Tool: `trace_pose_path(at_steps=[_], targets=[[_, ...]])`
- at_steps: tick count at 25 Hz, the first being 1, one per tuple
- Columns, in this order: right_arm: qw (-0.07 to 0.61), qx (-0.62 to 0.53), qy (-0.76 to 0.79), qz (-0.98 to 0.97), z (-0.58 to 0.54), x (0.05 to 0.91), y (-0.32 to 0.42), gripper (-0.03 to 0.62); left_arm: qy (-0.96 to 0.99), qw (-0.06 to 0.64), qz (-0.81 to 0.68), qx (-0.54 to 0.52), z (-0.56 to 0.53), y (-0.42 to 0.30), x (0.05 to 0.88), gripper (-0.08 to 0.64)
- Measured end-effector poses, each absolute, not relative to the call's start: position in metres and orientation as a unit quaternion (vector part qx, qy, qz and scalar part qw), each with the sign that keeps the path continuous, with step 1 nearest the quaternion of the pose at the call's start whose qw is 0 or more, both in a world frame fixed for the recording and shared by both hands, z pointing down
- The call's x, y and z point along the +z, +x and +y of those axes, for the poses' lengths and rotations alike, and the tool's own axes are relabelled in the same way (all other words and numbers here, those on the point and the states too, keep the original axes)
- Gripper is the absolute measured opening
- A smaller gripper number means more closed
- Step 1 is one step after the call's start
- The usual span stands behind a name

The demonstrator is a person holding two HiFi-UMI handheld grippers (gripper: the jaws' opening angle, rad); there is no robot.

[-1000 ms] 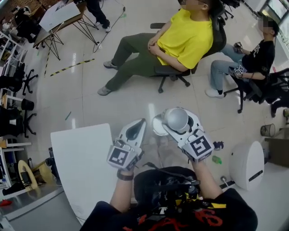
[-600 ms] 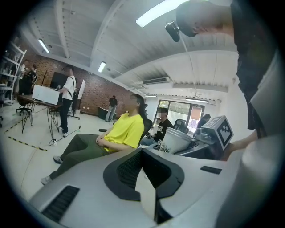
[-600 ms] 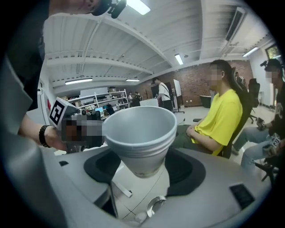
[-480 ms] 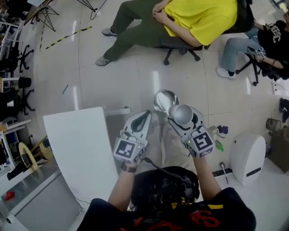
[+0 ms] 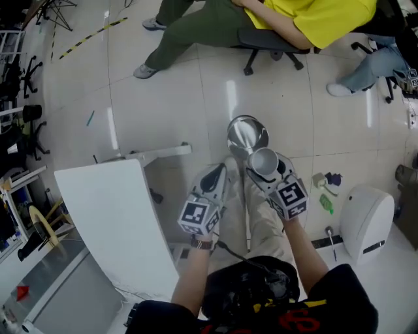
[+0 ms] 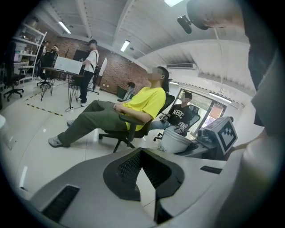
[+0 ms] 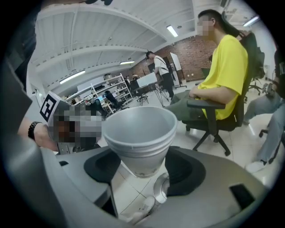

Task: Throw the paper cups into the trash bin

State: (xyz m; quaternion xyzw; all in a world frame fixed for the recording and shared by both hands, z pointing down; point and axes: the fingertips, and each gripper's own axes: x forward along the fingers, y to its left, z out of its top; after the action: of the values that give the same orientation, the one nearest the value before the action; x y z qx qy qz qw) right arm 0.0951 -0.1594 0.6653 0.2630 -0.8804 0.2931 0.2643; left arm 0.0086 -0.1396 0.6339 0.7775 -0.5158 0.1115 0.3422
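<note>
A white paper cup point(image 5: 262, 161), seemingly two nested, sits mouth-up with my right gripper point(image 5: 264, 168) shut on its lower part. In the right gripper view the cup point(image 7: 139, 130) fills the middle, gripped between the jaws of the right gripper point(image 7: 141, 168). The shiny metal trash bin point(image 5: 235, 140) stands on the floor just beyond the cup and shows below it as the bin point(image 7: 160, 189). My left gripper point(image 5: 215, 176) hangs beside the right one, shut and holding nothing. Its own view shows the left gripper point(image 6: 142, 153) with pads meeting, and the cup point(image 6: 177, 141) to its right.
A white table point(image 5: 108, 209) lies to the left. A seated person in a yellow shirt point(image 5: 326, 16) on an office chair point(image 5: 271, 45) is beyond the bin. A white rounded device point(image 5: 366, 222) and small floor items point(image 5: 326, 202) are at right.
The view has tipped down and both grippers have come closer to the trash bin, which now sits directly past the cup. The cup stays held; the left gripper stays shut.
</note>
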Motion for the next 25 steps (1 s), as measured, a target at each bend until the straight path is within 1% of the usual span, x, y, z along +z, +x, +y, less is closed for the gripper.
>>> trace_pose_path(at_steps=[7, 12, 16, 22, 25], targets=[[0.296, 0.327, 0.253, -0.861, -0.152, 0.778, 0.080, 0.321, 0.769, 0.373, -0.500, 0.140, -0.134, 0.004, 0.738, 0.005], [0.333, 0.348, 0.247, -0.841, -0.144, 0.893, 0.074, 0.321, 0.769, 0.401, -0.469, 0.168, -0.135, 0.016, 0.844, 0.005], [0.360, 0.370, 0.212, -0.830, -0.131, 0.971, 0.072, 0.321, 0.763, 0.409, -0.461, 0.194, -0.130, 0.020, 0.913, 0.005], [0.398, 0.360, 0.169, -0.827, -0.133, 1.057, 0.057, 0.321, 0.748, 0.428, -0.462, 0.210, -0.114, 0.004, 0.979, 0.005], [0.426, 0.382, 0.157, -0.805, -0.125, 1.103, 0.061, 0.319, 0.742, 0.433, -0.466, 0.215, -0.109, -0.004, 0.996, 0.005]])
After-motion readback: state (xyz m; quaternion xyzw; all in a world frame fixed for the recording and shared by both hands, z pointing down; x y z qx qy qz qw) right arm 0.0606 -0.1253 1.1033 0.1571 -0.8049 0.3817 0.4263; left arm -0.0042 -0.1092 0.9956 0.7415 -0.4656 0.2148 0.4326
